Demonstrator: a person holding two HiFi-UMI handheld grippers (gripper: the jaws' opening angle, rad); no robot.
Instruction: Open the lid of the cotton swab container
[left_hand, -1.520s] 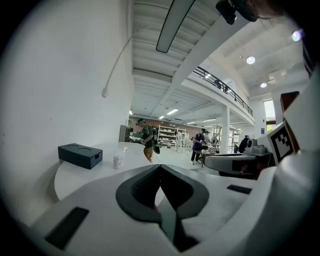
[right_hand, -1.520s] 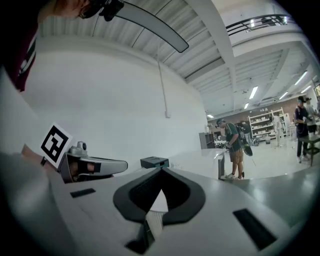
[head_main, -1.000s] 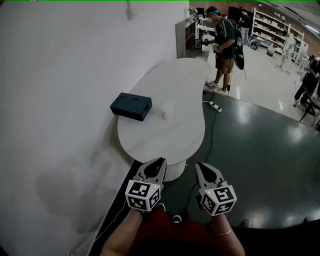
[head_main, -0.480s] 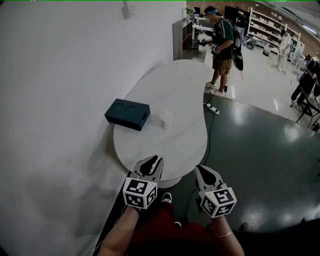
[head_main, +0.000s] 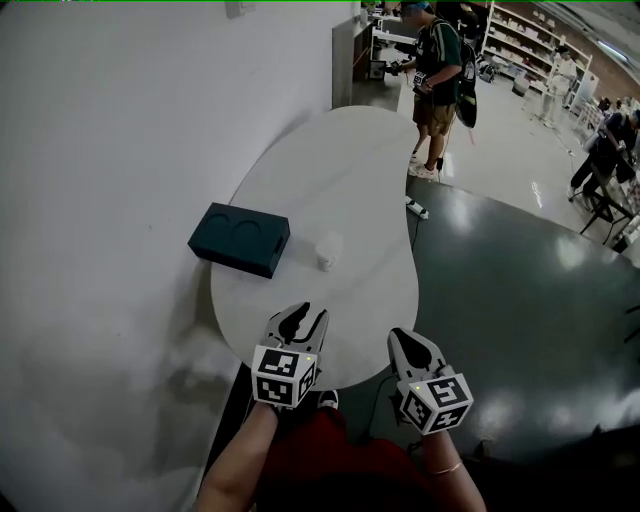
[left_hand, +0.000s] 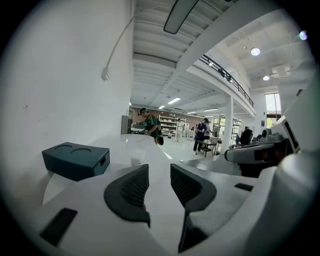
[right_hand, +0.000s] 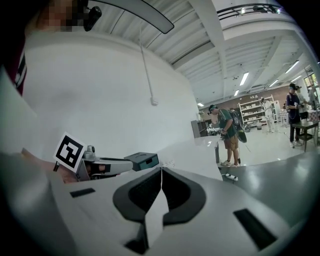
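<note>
A small clear cotton swab container (head_main: 328, 250) stands with its lid on in the middle of the white oval table (head_main: 350, 170); it shows small and pale past the left jaws (left_hand: 137, 159). My left gripper (head_main: 300, 322) hangs over the table's near edge, well short of the container. Its jaws are opening and nothing is between them (left_hand: 159, 171). My right gripper (head_main: 404, 345) is beside it, just off the table's rim, shut and empty (right_hand: 161, 172).
A dark teal box (head_main: 238, 238) lies left of the container, near the white wall (head_main: 120, 150). A person (head_main: 437, 85) stands at the table's far end. A power strip (head_main: 417, 209) and cable lie on the dark floor at the right.
The view and both grippers have come closer to the table. The left jaws have parted from shut; the right jaws stay shut.
</note>
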